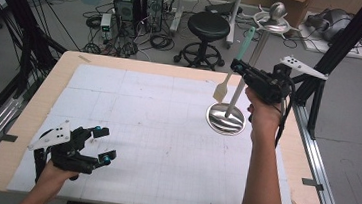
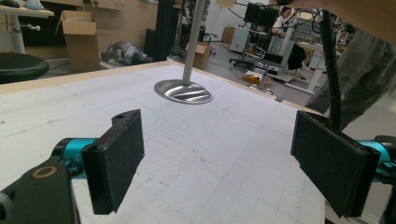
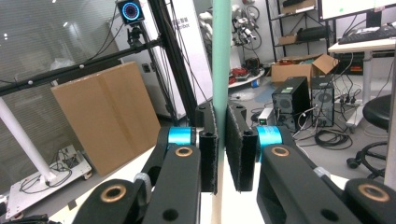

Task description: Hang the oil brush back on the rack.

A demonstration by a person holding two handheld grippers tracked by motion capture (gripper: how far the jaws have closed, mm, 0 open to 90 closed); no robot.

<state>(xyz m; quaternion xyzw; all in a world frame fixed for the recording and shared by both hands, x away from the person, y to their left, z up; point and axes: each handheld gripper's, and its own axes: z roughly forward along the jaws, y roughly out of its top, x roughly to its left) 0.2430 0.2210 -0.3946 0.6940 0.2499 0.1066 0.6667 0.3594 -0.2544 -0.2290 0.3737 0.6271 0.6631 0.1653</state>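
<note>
A spatula with a teal handle (image 1: 246, 40) and a pale flat blade (image 1: 219, 91) hangs nearly upright above the right side of the table, blade down. My right gripper (image 1: 237, 66) is shut on its handle; in the right gripper view the teal handle (image 3: 221, 60) runs straight up between the closed pads of that gripper (image 3: 222, 140). Just beside the spatula stands a metal stand with a round shiny base (image 1: 226, 119) and a thin pole (image 1: 257, 49). My left gripper (image 1: 104, 145) rests low at the front left, open and holding nothing. The left gripper view has its wide-apart fingers (image 2: 114, 158) facing the stand's base (image 2: 183, 91).
A white gridded mat (image 1: 156, 130) covers the wooden table (image 1: 32, 118). Beyond the far edge are a black stool (image 1: 209, 27), computer towers (image 1: 138, 2) and loose cables on the floor. Black frame posts (image 1: 342, 45) rise at the right.
</note>
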